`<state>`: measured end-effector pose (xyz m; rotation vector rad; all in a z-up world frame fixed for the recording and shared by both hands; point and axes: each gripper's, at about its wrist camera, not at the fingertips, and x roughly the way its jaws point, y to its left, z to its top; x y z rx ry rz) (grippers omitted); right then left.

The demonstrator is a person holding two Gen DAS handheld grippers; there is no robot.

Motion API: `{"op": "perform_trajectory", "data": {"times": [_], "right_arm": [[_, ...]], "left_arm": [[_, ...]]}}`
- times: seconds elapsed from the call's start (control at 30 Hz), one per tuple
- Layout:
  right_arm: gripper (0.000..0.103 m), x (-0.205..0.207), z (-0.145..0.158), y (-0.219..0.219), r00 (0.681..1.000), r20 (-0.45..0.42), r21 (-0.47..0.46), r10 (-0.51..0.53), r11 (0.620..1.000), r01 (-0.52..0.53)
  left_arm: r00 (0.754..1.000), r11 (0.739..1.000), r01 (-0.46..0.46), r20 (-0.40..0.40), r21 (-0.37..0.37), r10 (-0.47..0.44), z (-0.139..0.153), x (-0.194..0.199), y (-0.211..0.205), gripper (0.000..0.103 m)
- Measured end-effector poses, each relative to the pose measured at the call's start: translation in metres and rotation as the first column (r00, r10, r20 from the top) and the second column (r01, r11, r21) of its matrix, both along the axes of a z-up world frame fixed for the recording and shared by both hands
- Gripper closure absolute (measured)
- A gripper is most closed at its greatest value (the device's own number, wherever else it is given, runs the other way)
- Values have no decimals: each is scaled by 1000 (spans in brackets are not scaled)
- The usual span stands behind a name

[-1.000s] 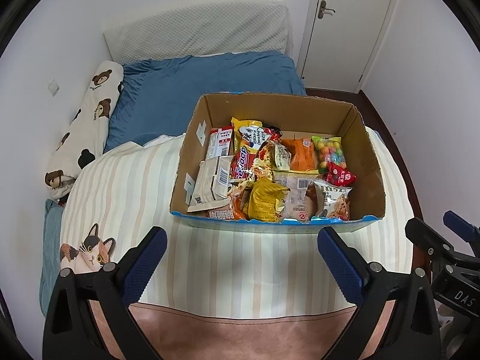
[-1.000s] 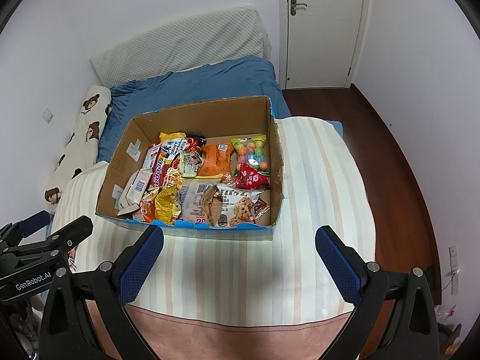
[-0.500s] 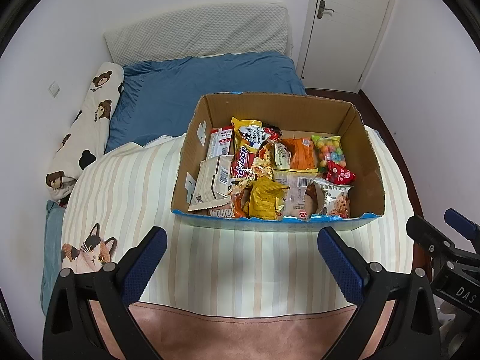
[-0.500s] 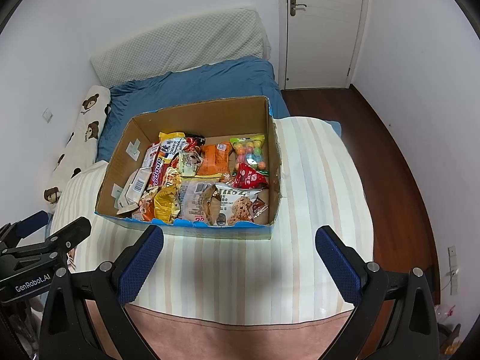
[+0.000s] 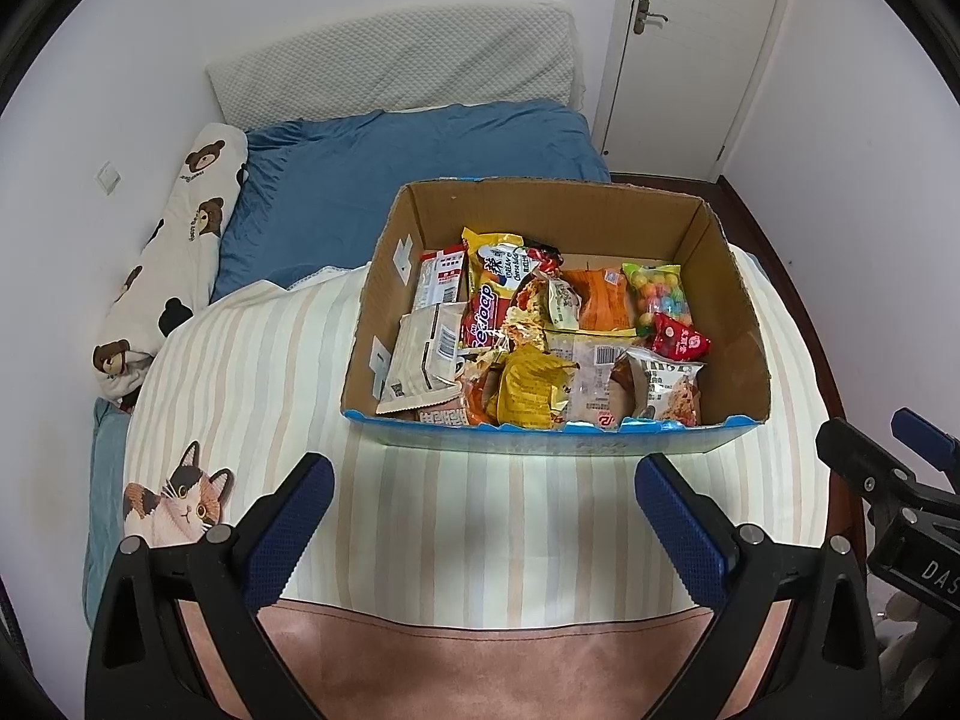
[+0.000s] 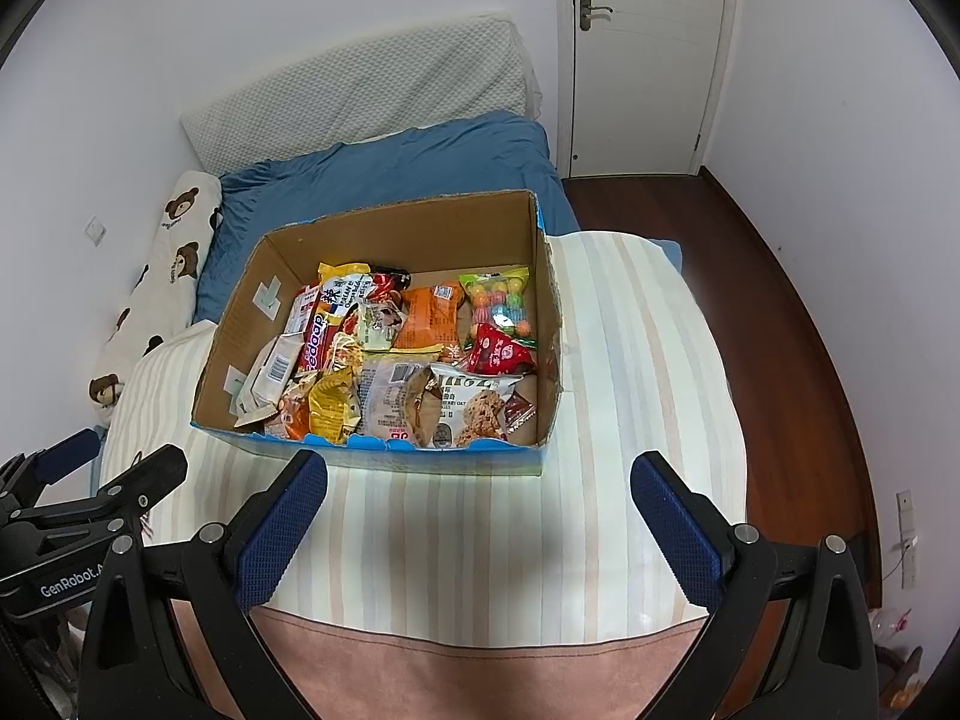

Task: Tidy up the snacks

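An open cardboard box [image 5: 738,300] [image 6: 549,324] sits on a striped blanket [image 5: 252,384] [image 6: 630,396] on the bed. It holds several snack packs: a yellow crinkled pack [image 5: 531,387], an orange pack [image 5: 603,300], a bag of coloured candy balls [image 5: 660,294] [image 6: 501,300], a red pack [image 6: 495,354] and an oat cookie pack [image 6: 474,408]. My left gripper [image 5: 483,522] is open and empty, in front of the box. My right gripper [image 6: 480,516] is open and empty, also in front of it.
A blue sheet [image 5: 384,174] and a white pillow [image 5: 396,72] lie behind the box. A bear-print bolster [image 5: 174,258] lies along the left wall. A closed door [image 6: 648,48] and dark wood floor [image 6: 780,312] are at the right. A pink cover [image 5: 480,666] lies nearest me.
Both grippers have drifted slightly; the box sits marginally higher in both views. Both stay open and empty.
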<state>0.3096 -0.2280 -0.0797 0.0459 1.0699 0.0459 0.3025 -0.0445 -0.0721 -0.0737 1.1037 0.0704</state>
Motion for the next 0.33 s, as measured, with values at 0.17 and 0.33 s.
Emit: {"op": "perform_trajectory", "data": {"times": [0.17,0.33], "right_arm": [[0,-4,0,-2,1000,-3,-1,-2,1000,2],[0,-5,0,-2,1000,-3,-4,-3,1000,3]], "left_arm": [[1000,1000,-1,1,-1,1,0,-1,1,0],[1000,1000,-1,6,-2,1,2,0,2,0]]}}
